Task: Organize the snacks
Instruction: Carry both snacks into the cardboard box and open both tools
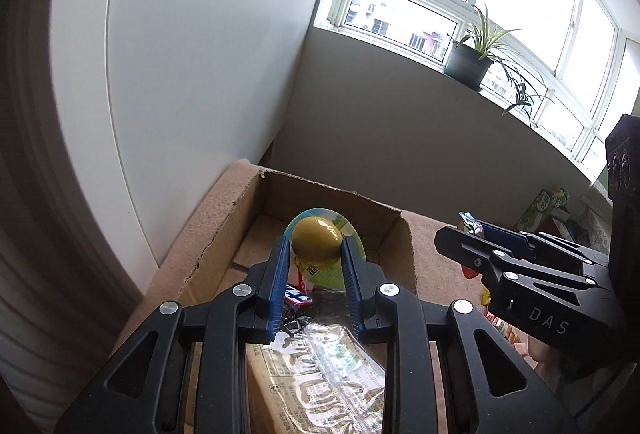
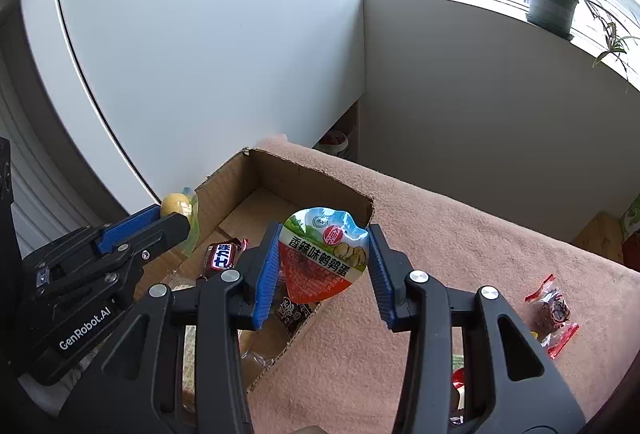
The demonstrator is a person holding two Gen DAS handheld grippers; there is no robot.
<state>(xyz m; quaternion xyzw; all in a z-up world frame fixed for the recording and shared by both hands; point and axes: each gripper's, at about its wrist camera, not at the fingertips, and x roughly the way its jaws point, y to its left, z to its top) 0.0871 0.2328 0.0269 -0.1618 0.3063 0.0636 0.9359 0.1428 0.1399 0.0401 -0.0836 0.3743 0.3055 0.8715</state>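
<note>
My left gripper (image 1: 316, 248) is shut on a yellow-green egg snack pack (image 1: 316, 238) and holds it above the open cardboard box (image 1: 352, 200). It also shows in the right wrist view (image 2: 176, 204). My right gripper (image 2: 323, 252) is shut on a red and blue quail egg snack pack (image 2: 324, 258), held over the box's right wall (image 2: 320, 190). In the box lie a chocolate bar (image 2: 222, 256), a dark packet (image 2: 292, 312) and a clear noodle-like bag (image 1: 320, 374).
The box sits on a pink-brown cloth (image 2: 440, 254). A red wrapped snack (image 2: 552, 314) lies on the cloth at right. A white cabinet (image 2: 200, 54) stands behind. A potted plant (image 2: 552, 2) is on the windowsill. Green cartons (image 1: 544, 206) stand at far right.
</note>
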